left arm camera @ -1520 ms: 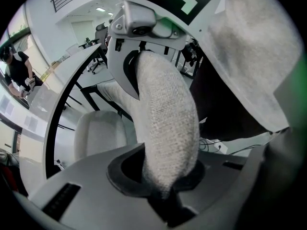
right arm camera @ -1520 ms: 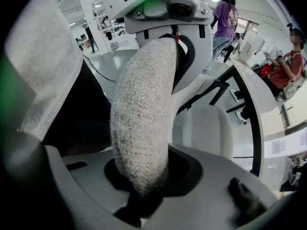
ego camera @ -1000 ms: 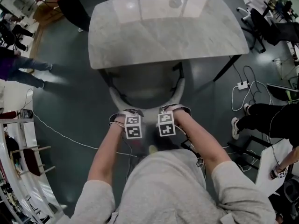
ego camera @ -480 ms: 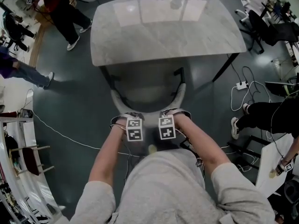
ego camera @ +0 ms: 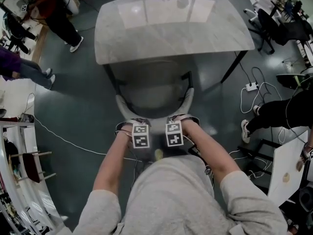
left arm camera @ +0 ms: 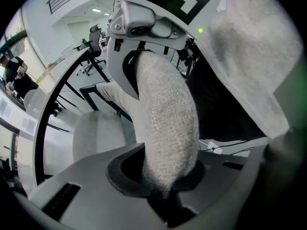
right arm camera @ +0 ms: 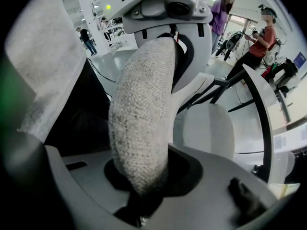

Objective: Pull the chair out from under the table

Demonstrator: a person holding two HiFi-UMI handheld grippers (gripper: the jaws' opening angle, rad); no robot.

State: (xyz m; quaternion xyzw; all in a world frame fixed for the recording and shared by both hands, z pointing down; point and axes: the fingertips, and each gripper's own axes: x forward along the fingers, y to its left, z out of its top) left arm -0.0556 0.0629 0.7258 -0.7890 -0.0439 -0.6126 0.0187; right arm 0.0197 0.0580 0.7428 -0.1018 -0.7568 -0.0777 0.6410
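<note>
Two pairs of jaws, each clamped on the same thing: the padded top edge of the chair's backrest (ego camera: 154, 115).

- Left gripper (left arm camera: 163, 178): jaws closed on the woven grey fabric of the backrest (left arm camera: 168, 119), which ran up between them and filled the gap. No slack visible at the pads.
- Right gripper (right arm camera: 141, 178): the same hold, jaws pinched on the backrest (right arm camera: 141, 109) just beside its partner.
- Head view: left gripper (ego camera: 137, 126) and right gripper (ego camera: 177, 124) sat close together, either side of the rim's middle, both pointing steeply down. Judged reason: a paired central grip from above pulls the chair straight and keeps it from swinging to one side.
- Forearms ran back toward the body, elbows bent. That posture suits drawing the load toward the person.
- Chair (ego camera: 154, 89): most of the seat showed in front of the table's (ego camera: 171, 28) near edge, and only its far part lay under the tabletop. Pale seat also seen past the jaws (left arm camera: 96, 133) (right arm camera: 211, 128).
- Judgement: pull well along but not finished, since the front of the seat was not yet clear of the table.
- Surroundings: dark floor (ego camera: 83, 111), cables and a power strip (ego camera: 252, 87) well off to the right, bystanders (ego camera: 54, 13) at the far left. None lay in the chair's path.
</note>
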